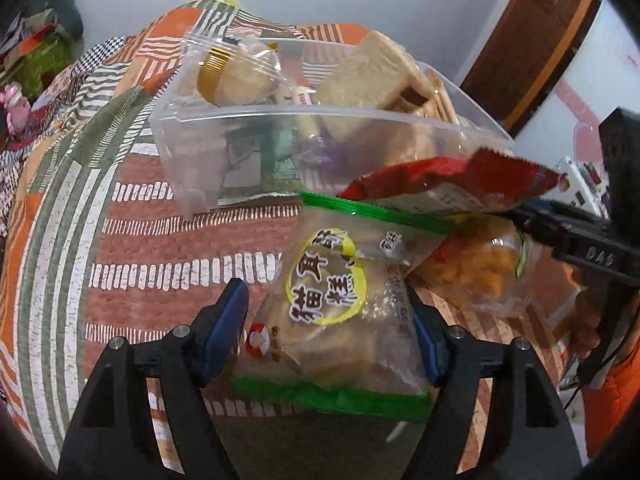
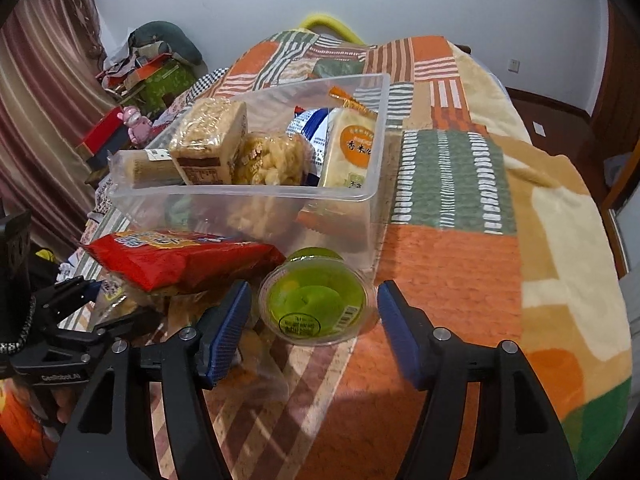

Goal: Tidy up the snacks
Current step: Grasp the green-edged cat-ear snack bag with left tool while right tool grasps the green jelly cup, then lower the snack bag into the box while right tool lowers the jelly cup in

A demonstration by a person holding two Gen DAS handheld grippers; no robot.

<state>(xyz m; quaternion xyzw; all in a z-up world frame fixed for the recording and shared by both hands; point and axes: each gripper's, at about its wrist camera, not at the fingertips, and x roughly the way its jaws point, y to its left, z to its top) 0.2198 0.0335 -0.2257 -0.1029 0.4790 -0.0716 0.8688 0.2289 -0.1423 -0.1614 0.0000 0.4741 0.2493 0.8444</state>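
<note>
Presently: two snacks bracketed for pickup, clear bin (image 2: 372, 136) ahead partly filled.

Left gripper (image 1: 326, 320) has its jaws spread on either side of the green-edged snack bag (image 1: 332, 320), low centre of the left wrist view; whether the pads touch the bag cannot be told. The bag's long axis runs up the frame toward the bin, its green seals crossing top and bottom. Right gripper (image 2: 314, 320) stands with jaws apart around the green jelly cup (image 2: 314, 304), lower centre of the right wrist view, lying tipped with its sealed lid facing the camera. A red packet (image 2: 180, 256) rests at left on other bags. Judged step: grasping. Next move calls for closing on each item, lifting it, and carrying it forward over the bin's near wall.
</note>
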